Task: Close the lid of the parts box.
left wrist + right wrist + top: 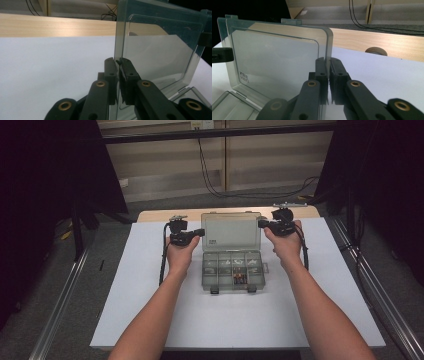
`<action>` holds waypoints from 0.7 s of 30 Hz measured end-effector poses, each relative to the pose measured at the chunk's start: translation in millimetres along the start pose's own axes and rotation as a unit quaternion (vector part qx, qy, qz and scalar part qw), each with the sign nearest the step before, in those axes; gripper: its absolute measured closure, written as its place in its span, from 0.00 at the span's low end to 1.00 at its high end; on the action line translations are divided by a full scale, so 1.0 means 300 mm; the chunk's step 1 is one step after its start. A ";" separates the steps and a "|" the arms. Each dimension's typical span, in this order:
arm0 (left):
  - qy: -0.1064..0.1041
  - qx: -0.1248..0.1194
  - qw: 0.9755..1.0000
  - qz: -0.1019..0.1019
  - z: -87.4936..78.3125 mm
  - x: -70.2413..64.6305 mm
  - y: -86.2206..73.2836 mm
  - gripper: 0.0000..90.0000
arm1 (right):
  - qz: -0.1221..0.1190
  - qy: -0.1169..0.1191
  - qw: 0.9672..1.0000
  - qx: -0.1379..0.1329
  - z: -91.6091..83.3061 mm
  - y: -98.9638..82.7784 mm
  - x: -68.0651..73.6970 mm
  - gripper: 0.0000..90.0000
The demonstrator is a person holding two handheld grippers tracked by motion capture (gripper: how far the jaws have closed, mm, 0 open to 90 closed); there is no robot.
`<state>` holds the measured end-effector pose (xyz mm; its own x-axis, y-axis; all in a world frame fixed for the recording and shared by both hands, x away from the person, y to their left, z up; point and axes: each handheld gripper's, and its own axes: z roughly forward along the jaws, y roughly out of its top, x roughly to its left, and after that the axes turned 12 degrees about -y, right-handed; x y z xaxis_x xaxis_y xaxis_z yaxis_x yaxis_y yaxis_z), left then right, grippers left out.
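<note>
Plastic is what this box (pixel 232 270) is made of, clear and grey, so it is light and stiff. It sits in the middle of the white worktop (pixel 150 315). Its lid (pixel 231 231) stands up at the back, and the tray in front has little rooms with small parts in them.

The left tongs (pixel 202 232) pinch the left edge of the lid. In the left gripper view the two black jaws press flat on the thin clear wall (pixel 160 55), one on each side. The right tongs (pixel 260 223) pinch the right edge of the lid the same way, and the right gripper view shows the lid (pixel 274 57) held between them. So both tongs are clenched on the lid, one on each side of it, and each is held in a hand (pixel 179 254).

I think the lid is smooth and a bit slippery, so a grip on the flat side edge is the best place to hold. It is thin, so it may bend or crack if it gets squeezed too hard or twisted. The hinge at the bottom looks like the weak spot. Both sides should move together so the lid does not twist. The tray is light and could slide or tip, and the small parts could spill out
</note>
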<state>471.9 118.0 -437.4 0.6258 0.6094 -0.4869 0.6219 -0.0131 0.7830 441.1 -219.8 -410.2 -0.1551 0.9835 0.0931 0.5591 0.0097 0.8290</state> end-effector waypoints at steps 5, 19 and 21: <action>-0.024 0.019 1.000 0.000 -0.028 0.009 -0.001 0.81 | -0.006 -0.007 1.000 -0.021 -0.028 -0.018 0.012 0.96; -0.050 0.004 0.999 -0.006 -0.124 0.010 0.032 1.00 | -0.019 -0.011 0.998 -0.058 -0.087 -0.060 0.027 0.97; -0.045 0.007 0.999 -0.009 -0.106 0.005 0.042 1.00 | -0.023 -0.011 0.998 -0.063 -0.093 -0.066 0.028 0.97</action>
<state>465.8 143.9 -416.0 0.6541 0.5360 -0.5338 0.6393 -0.0145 0.7688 406.1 -216.8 -410.4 -0.1589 0.9864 0.0423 0.4453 0.0334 0.8947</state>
